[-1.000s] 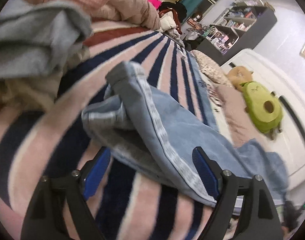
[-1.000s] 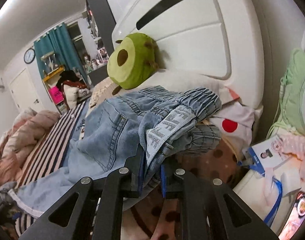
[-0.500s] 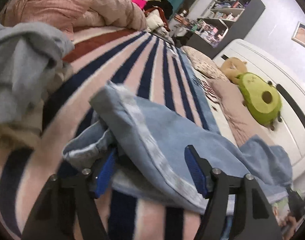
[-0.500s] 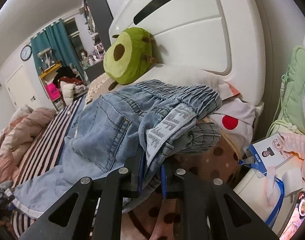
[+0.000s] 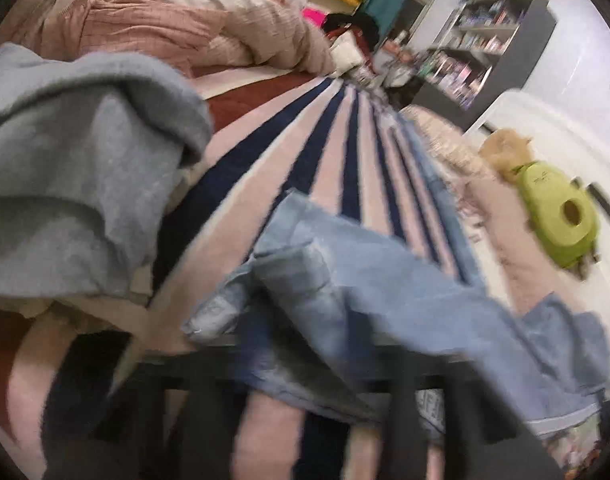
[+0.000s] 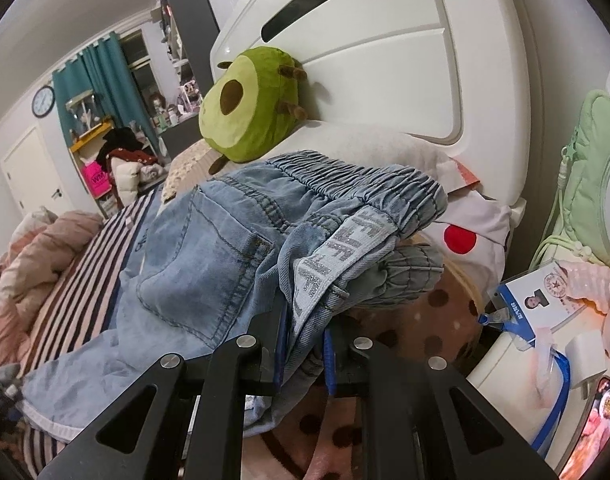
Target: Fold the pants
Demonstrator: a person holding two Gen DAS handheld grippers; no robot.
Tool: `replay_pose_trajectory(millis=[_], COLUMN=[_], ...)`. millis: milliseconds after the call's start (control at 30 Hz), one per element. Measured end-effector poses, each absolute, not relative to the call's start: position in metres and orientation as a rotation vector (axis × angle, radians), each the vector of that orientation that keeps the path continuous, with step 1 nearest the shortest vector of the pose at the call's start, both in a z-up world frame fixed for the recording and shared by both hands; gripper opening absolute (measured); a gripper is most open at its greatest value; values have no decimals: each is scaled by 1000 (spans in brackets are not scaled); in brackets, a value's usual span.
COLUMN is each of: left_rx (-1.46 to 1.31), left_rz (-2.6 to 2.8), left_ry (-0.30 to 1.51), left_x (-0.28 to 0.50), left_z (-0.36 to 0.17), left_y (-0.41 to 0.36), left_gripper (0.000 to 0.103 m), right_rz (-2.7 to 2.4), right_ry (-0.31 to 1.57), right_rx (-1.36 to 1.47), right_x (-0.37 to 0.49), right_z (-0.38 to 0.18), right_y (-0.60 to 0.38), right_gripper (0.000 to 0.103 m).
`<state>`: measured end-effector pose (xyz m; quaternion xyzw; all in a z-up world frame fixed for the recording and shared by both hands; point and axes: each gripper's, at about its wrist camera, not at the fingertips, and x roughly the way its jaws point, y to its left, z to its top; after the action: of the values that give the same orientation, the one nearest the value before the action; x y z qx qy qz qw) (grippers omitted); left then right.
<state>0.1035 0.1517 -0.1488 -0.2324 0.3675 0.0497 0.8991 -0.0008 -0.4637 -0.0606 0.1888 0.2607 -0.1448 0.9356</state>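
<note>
Light blue denim pants (image 5: 389,280) lie along a striped bedspread (image 5: 329,148). In the blurred left wrist view my left gripper (image 5: 305,364) is low over the leg end. Its jaws are closing, and the bunched hem sits pinched between the dark fingers. In the right wrist view my right gripper (image 6: 303,344) is shut on the pants (image 6: 209,264) at the side seam with its lettered tape. It holds this part up near the elastic waistband (image 6: 365,184), and the fabric hangs over the fingers.
A grey garment (image 5: 73,184) and a pink quilt (image 5: 185,28) are heaped at the left. An avocado plush (image 6: 249,112) leans on the white headboard (image 6: 385,60). An ID badge on a blue lanyard (image 6: 533,304) and a phone (image 6: 601,412) lie at the right.
My left gripper has moved forward onto the leg end and its blue pads have come together around the hem. My right gripper keeps its hold, with the waistband barely shifted.
</note>
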Motion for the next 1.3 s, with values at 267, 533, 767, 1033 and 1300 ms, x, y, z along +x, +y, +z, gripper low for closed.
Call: replay_pose_trajectory(millis=[267,533,767,1033,1300], left_rx=[-465,-651,-626,-553,-414], left_rz=[224,87,97,80,145], left_ry=[817,806,795,741,471], left_x=[65,53,90,113,71], left_z=[-166,-170,-176,-163,-69], left_y=[148,156,151,140,153], left_gripper=[49,77,77,7,5], right_rz=[-270,-255,-265,-280,-184], right_ry=[534,530,538,548,547], right_rx=[398,400,387,378,377], right_x=[-3,-3,-1,1,-5], right_z=[-63,-65,-64,-62,-53], right_y=[-465,-468,-467,-463,-445], right_gripper=[10,10,10,10,10])
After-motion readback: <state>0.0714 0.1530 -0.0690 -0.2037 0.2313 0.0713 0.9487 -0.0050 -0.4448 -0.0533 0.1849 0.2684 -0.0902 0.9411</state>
